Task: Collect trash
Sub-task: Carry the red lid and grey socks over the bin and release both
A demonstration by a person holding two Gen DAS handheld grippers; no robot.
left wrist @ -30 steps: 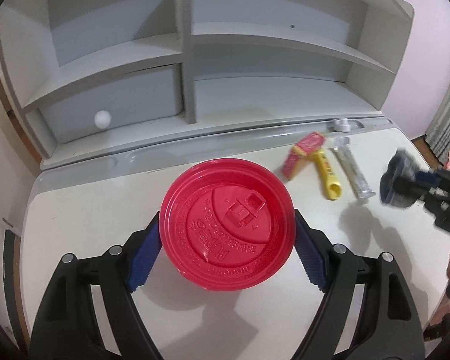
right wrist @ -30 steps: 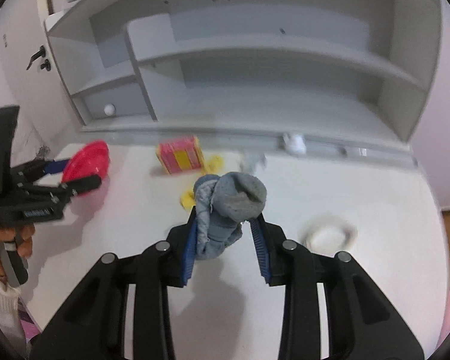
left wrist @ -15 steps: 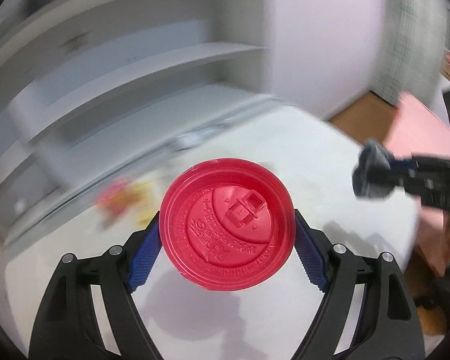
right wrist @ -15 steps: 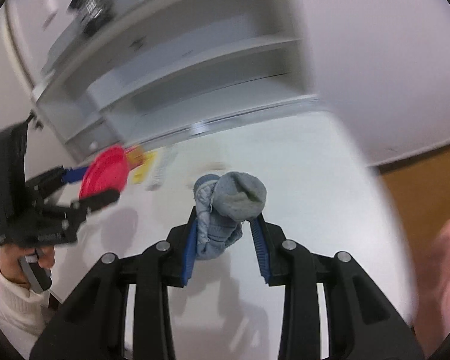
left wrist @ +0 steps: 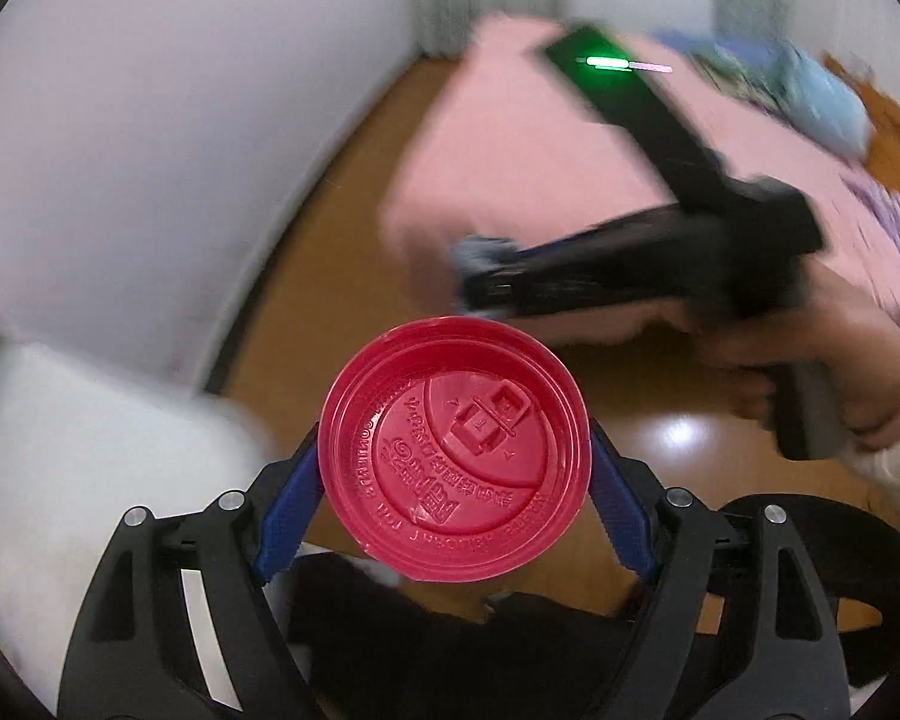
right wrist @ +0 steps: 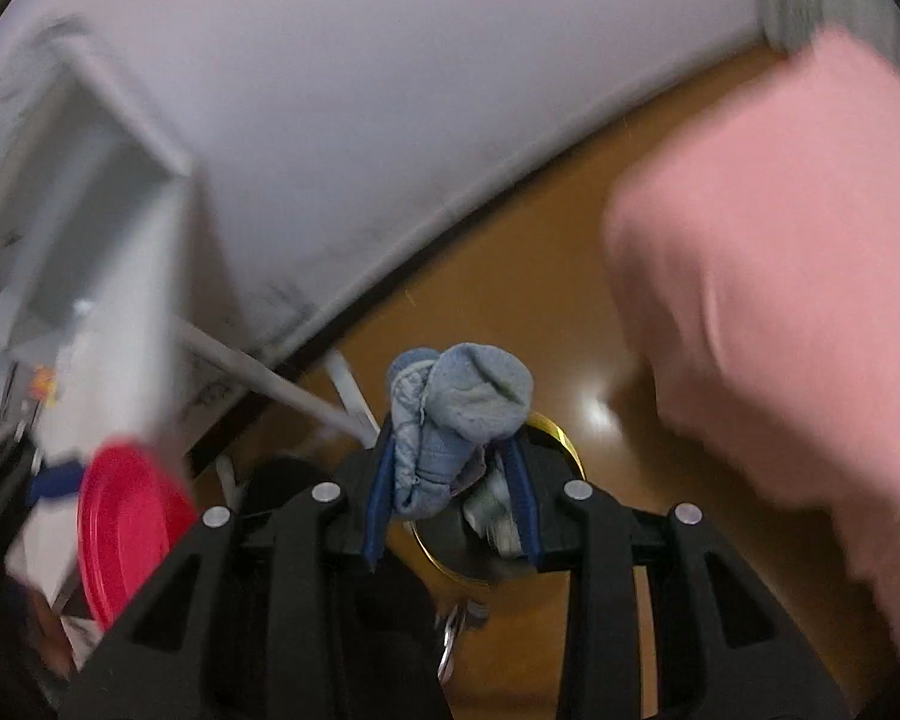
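Note:
My left gripper [left wrist: 455,483] is shut on a red plastic cup lid [left wrist: 453,449], held flat between the blue pads above the wooden floor. The lid also shows at the lower left of the right wrist view [right wrist: 127,525]. My right gripper [right wrist: 450,495] is shut on a crumpled grey-blue sock [right wrist: 456,414]. It hovers over a round bin with a gold rim [right wrist: 561,441] on the floor, partly hidden behind the fingers. In the left wrist view the right gripper [left wrist: 480,276] is blurred, held by a hand, to the upper right of the lid.
A pink bed cover [right wrist: 768,276] fills the right side. A white wall [right wrist: 390,90] meets the wooden floor [right wrist: 510,276] along a dark skirting. The white desk and shelf unit [right wrist: 90,228] are at the left, blurred. A dark object [left wrist: 450,648] lies below the lid.
Both grippers have swung away from the desk to the right and now point down at the floor beside the bed. Each still holds its item. The bin has come into view.

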